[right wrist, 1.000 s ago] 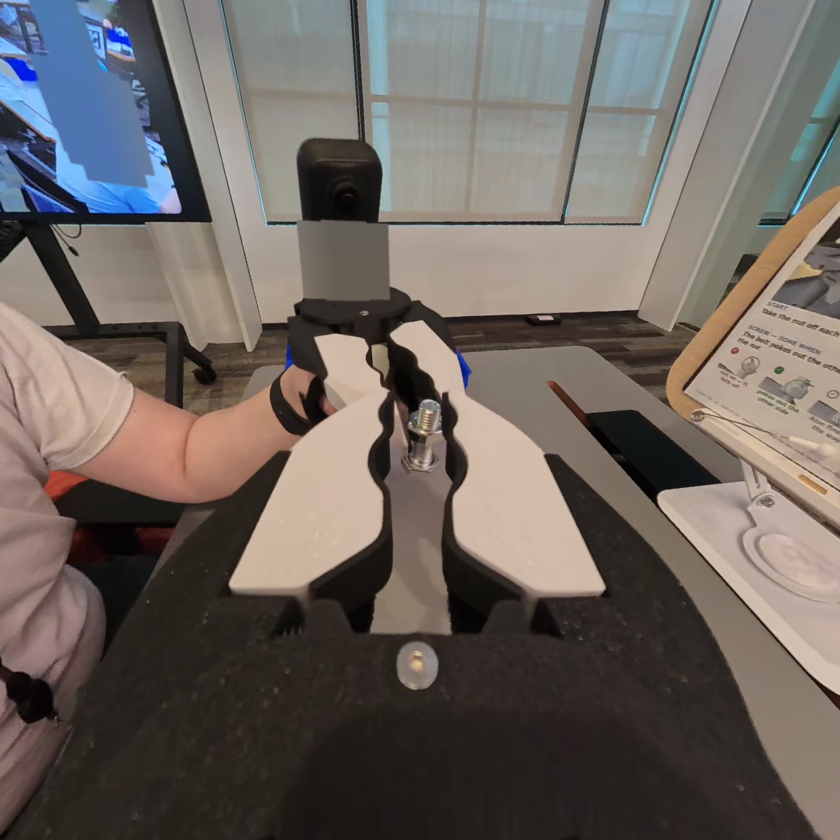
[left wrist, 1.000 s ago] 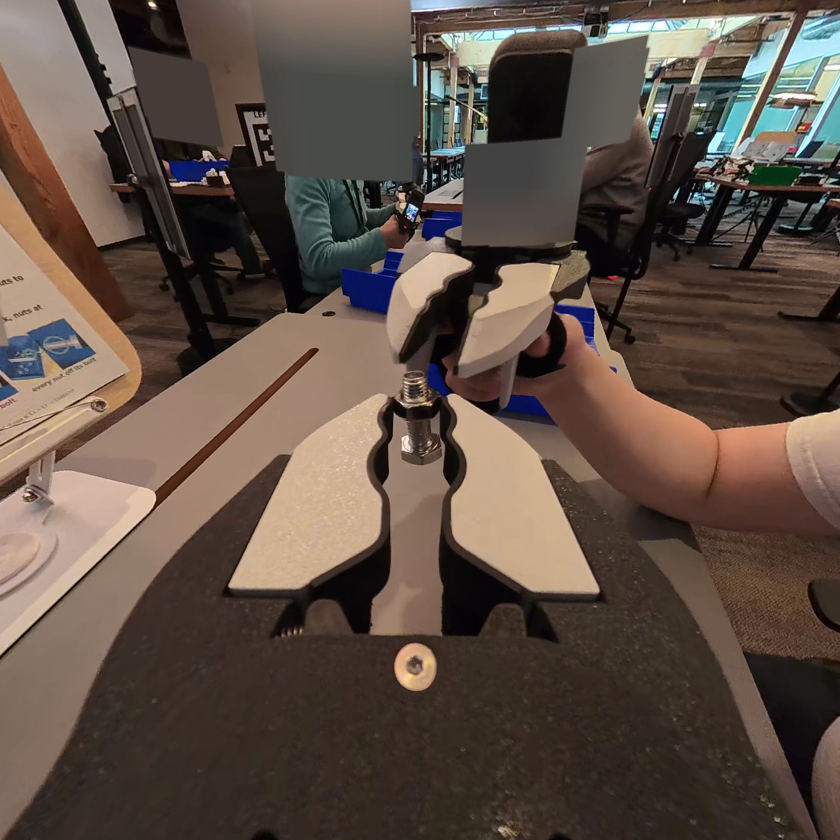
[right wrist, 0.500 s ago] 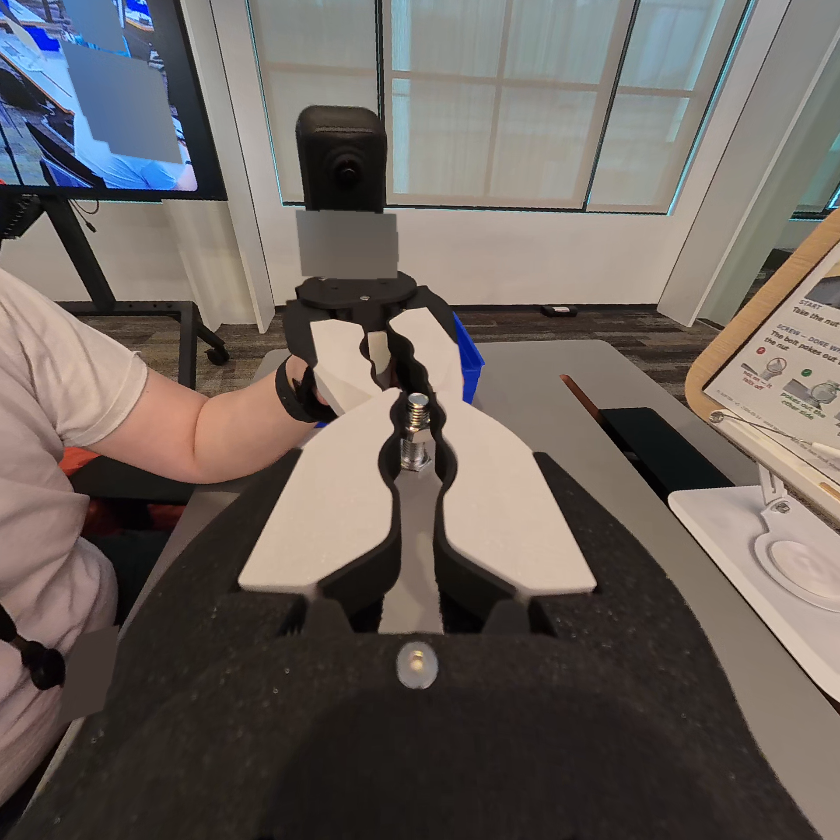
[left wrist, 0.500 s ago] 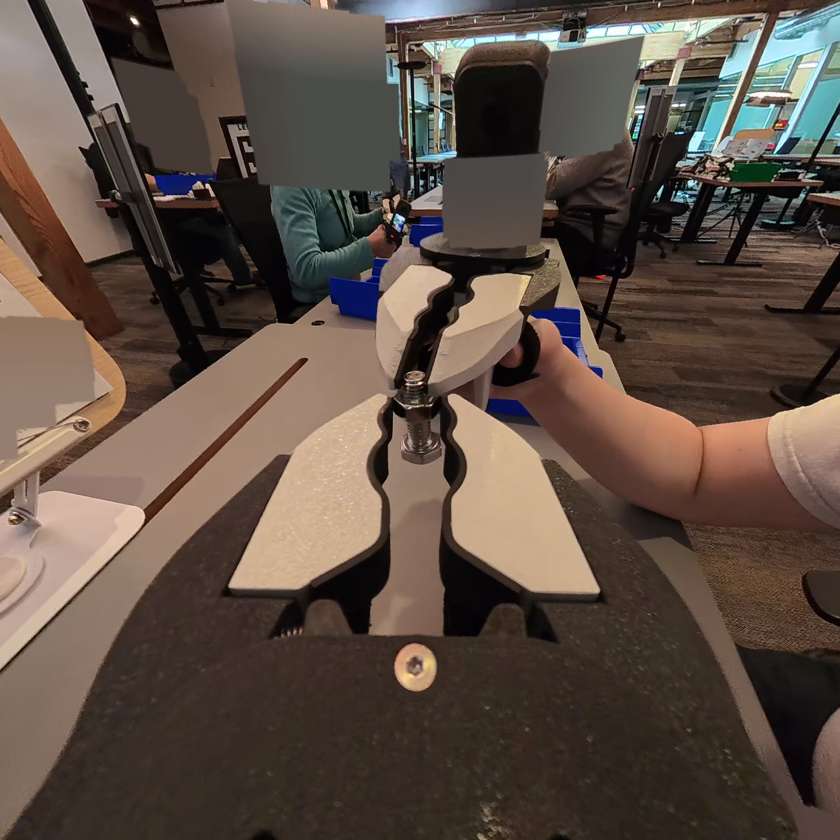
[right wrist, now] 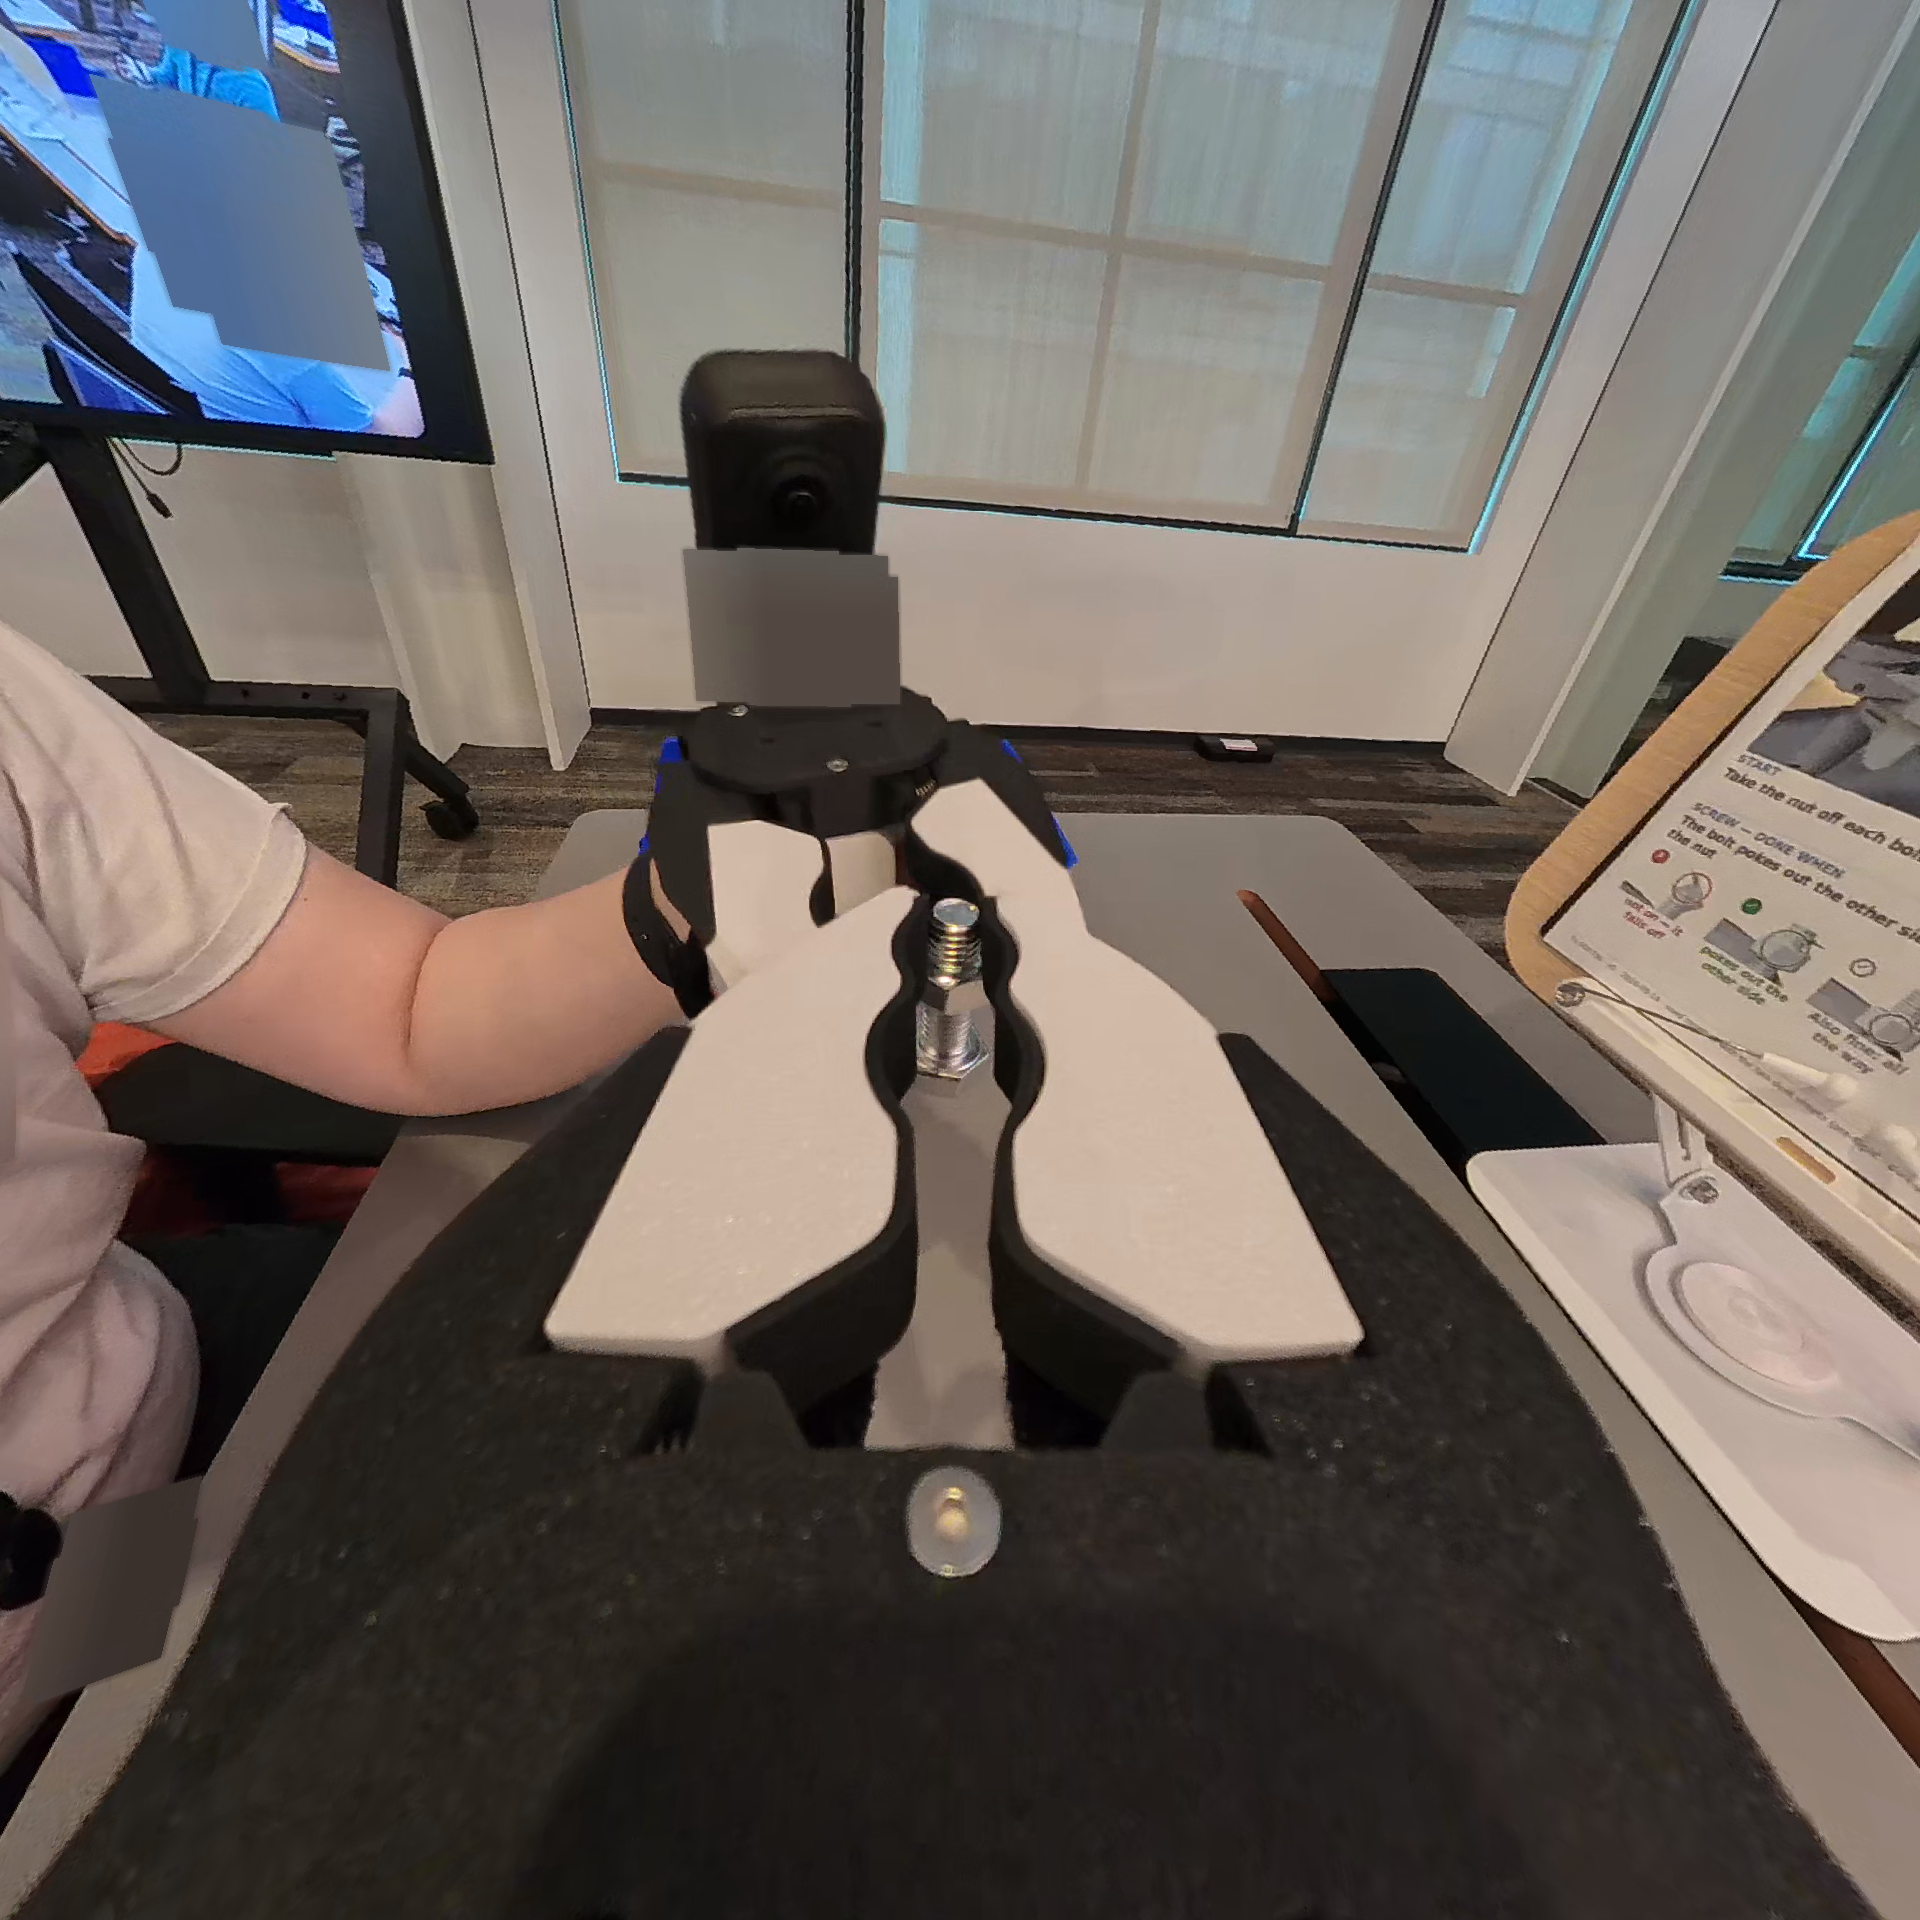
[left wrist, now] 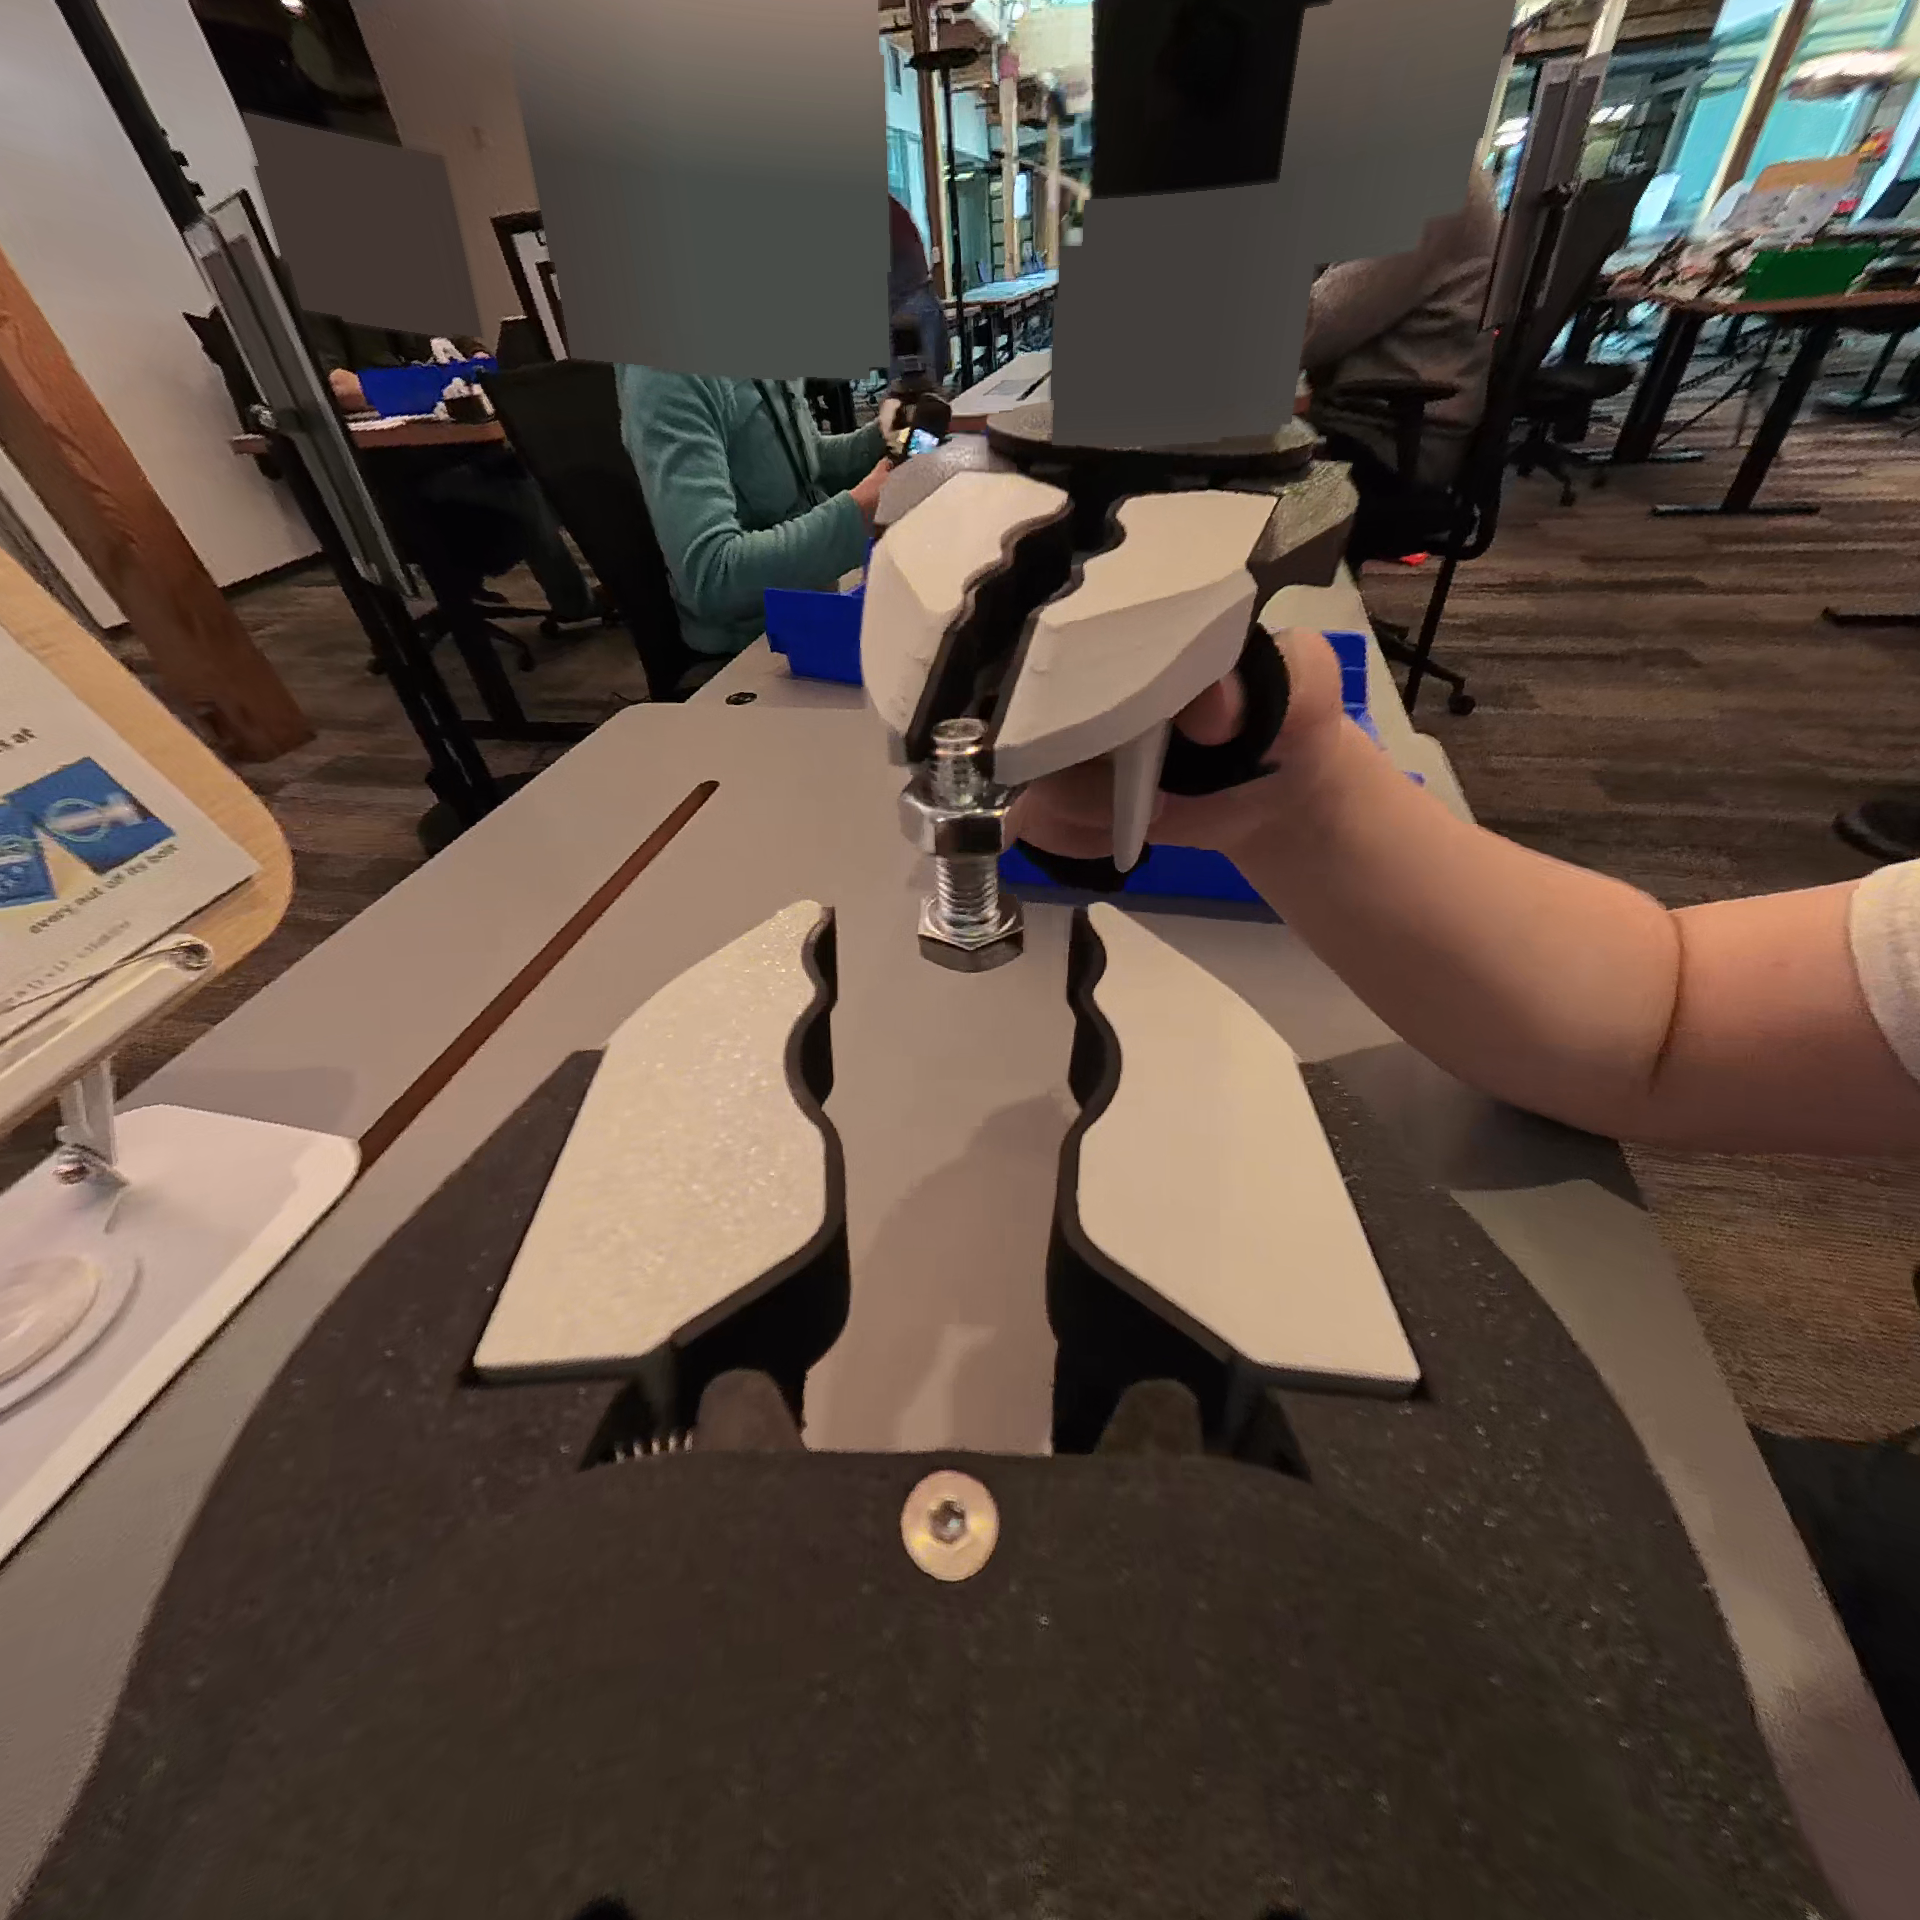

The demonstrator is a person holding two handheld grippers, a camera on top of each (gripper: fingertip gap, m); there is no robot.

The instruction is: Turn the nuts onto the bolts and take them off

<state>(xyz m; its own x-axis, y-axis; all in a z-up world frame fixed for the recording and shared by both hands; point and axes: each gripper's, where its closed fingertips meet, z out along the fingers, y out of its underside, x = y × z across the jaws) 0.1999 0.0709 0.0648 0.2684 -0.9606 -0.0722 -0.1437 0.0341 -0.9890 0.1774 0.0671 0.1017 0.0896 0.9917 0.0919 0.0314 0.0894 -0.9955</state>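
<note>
A steel bolt (left wrist: 961,894) stands head down at the grey table (left wrist: 675,831), with a hex nut (left wrist: 956,821) high on its thread. My right gripper (left wrist: 956,753) comes from the far side and is shut on the bolt's threaded tip above the nut. In the right wrist view, my right gripper (right wrist: 956,920) has both pads pressed on the bolt (right wrist: 954,945), with the nut (right wrist: 943,1003) just below them. My left gripper (left wrist: 951,920) is open. Its fingers stand wide apart on either side of the bolt head and touch nothing. It shows open beyond the bolt in the right wrist view (right wrist: 883,873).
An instruction board on a white stand (left wrist: 94,862) is at the table's left, and on the right in the right wrist view (right wrist: 1766,883). Blue bins (left wrist: 821,634) sit at the far table edge. A brown slot (left wrist: 540,966) runs along the table. People sit at desks behind. The grippers are tip to tip, or close to it.
My right gripper closed on the bolt's threaded tip. My left gripper, shut on the nut before, has opened wide and let it go. The bolt now hangs in the right grasp alone.
</note>
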